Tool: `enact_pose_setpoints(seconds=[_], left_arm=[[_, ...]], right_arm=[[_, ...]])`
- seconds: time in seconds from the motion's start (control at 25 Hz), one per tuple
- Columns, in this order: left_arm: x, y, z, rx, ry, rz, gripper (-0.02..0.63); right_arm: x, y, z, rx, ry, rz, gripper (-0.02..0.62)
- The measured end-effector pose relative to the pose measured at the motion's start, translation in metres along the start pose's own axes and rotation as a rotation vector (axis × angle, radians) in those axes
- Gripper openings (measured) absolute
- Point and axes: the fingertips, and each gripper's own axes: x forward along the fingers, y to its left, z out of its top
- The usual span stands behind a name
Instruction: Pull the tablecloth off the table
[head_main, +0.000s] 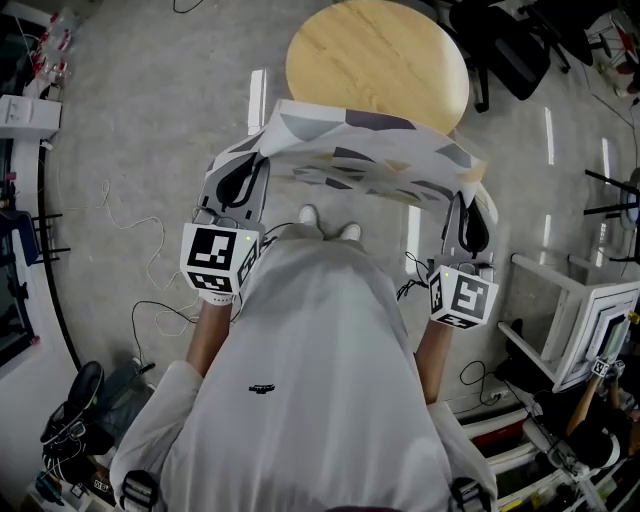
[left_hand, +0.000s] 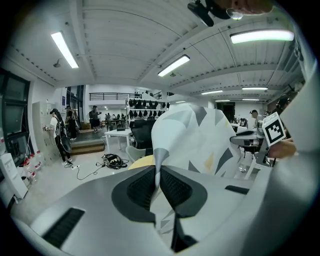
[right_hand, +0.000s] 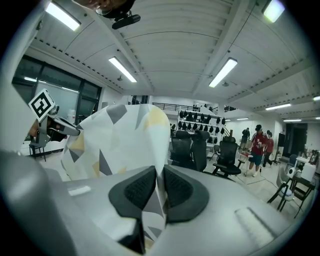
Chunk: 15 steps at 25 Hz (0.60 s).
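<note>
The white tablecloth (head_main: 365, 152) with grey and yellow triangles hangs stretched in the air between my two grippers, just in front of the round wooden table (head_main: 378, 62), whose top lies bare. My left gripper (head_main: 243, 178) is shut on the cloth's left corner, the fabric (left_hand: 190, 135) pinched between its black pads. On the other side, my right gripper (head_main: 468, 228) is shut on the right corner; there the cloth (right_hand: 122, 140) rises out of the jaws. Both grippers point upward.
Black office chairs (head_main: 520, 45) stand behind the table at upper right. White shelving (head_main: 575, 320) is at my right, cables (head_main: 150, 260) and gear on the floor at my left. People (right_hand: 259, 145) stand farther off in the room.
</note>
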Motion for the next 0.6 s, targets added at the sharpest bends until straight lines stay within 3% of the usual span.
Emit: enact_pose_setpoints(seconds=[0.6], left_arm=[[0.003, 0.012, 0.011, 0.004, -0.009, -0.005, 0.032]], right_arm=[[0.004, 0.002, 0.014, 0.012, -0.008, -0.013, 0.063]])
